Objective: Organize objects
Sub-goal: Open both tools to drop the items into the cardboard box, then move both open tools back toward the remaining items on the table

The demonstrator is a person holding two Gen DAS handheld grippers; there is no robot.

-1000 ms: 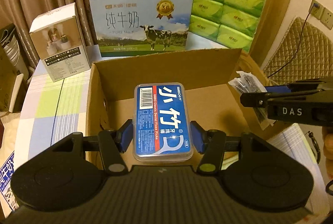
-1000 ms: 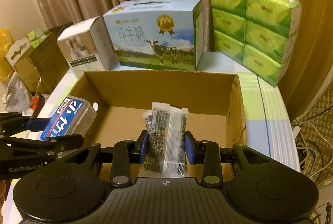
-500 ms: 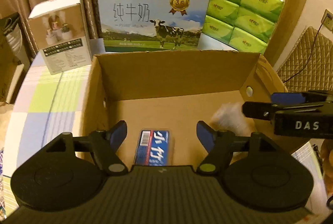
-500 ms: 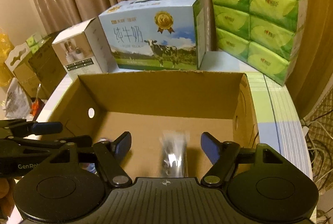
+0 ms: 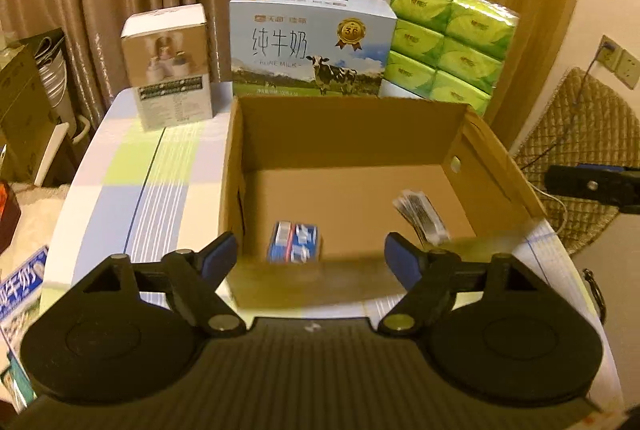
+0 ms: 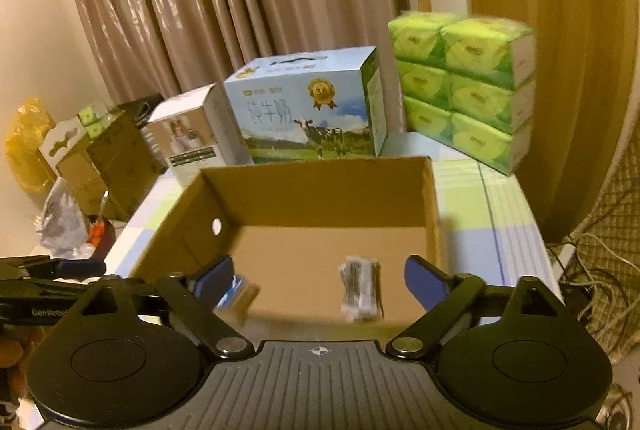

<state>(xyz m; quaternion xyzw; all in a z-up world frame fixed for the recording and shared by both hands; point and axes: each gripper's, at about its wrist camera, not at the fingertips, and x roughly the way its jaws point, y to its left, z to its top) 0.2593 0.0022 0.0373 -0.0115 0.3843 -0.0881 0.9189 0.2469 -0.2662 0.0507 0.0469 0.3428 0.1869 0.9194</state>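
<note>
Cardboard box [image 5: 352, 134] holds a blue floss case [image 5: 295, 241] and crinkly packet [image 5: 420, 216]; both grippers' fingers wide.

"PURE MILK", "36" on milk carton [image 5: 312, 48]

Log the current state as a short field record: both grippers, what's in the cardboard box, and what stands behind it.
left gripper: open, empty
right gripper: open, empty
cardboard box: open-topped, on the checked tablecloth
dental floss pick case: on the box floor, near-left
clear sachet packet: on the box floor, near-right
behind box: white product box, milk carton case, green tissue packs
</note>
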